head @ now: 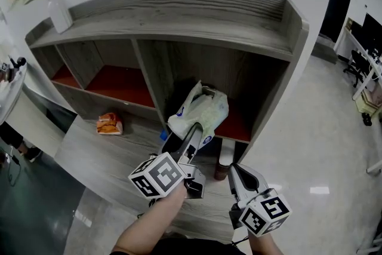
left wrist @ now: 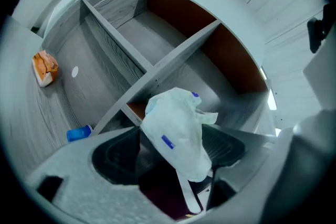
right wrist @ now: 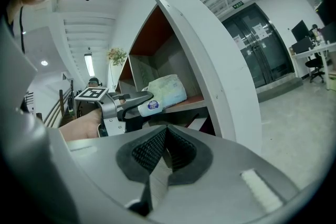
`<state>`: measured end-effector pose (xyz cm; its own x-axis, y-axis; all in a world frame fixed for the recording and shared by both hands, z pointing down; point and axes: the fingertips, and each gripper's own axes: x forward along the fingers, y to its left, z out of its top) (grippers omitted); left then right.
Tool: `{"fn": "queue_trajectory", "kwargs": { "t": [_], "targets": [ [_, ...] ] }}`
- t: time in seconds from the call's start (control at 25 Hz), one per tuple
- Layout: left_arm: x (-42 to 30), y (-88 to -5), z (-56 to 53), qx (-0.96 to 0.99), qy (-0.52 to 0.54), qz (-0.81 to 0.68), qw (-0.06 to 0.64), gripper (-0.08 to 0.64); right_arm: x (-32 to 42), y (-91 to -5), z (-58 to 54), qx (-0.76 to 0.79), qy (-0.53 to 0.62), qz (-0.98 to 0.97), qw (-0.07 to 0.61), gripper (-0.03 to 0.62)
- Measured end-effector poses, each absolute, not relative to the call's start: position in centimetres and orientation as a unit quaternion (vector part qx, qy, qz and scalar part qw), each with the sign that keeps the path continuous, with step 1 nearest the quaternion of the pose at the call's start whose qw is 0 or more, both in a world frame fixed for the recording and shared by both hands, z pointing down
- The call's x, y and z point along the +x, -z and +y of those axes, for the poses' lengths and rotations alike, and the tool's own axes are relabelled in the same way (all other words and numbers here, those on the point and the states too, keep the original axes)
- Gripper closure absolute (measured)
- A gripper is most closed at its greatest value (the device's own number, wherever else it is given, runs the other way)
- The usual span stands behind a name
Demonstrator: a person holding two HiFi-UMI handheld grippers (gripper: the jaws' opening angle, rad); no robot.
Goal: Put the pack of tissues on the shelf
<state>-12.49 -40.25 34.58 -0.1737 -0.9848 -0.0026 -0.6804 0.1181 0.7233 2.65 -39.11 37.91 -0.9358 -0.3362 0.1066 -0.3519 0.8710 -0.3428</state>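
The pack of tissues [head: 200,111], pale green-white plastic with a blue label, lies in the right-hand compartment of the grey wooden shelf [head: 179,15], on its red floor [head: 236,125]. My left gripper [head: 188,134] reaches into that compartment. In the left gripper view the pack [left wrist: 176,128] sits between the spread jaws, and the pads do not press on it. The right gripper view shows the pack [right wrist: 165,91] on the red floor with the left gripper [right wrist: 131,102] at its near end. My right gripper [head: 237,175] hangs low in front of the shelf, its pads [right wrist: 160,152] together and empty.
An orange snack bag [head: 109,123] lies on the lower ledge to the left, and a small blue object [head: 163,135] sits by the divider. A white vase of flowers [head: 59,12] stands on the shelf top. Shiny floor and office chairs [head: 364,63] lie to the right.
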Motion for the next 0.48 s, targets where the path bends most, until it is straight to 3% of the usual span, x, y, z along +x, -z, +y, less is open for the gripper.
{"fn": "queue_trajectory", "kwargs": {
  "t": [0.32,0.48],
  "targets": [
    [-12.8,-34.8,-39.9,0.592,0.311,-0.695,0.265,0.103,2.0,-38.2,-38.5,0.169,-0.181,-0.969,0.026,0.592],
    [-12.3,-34.7,-39.3,0.61,0.32,-0.674,0.265,0.087,1.4,-38.1,-37.9,0.163,-0.177,-0.97,0.026,0.592]
  ]
}}
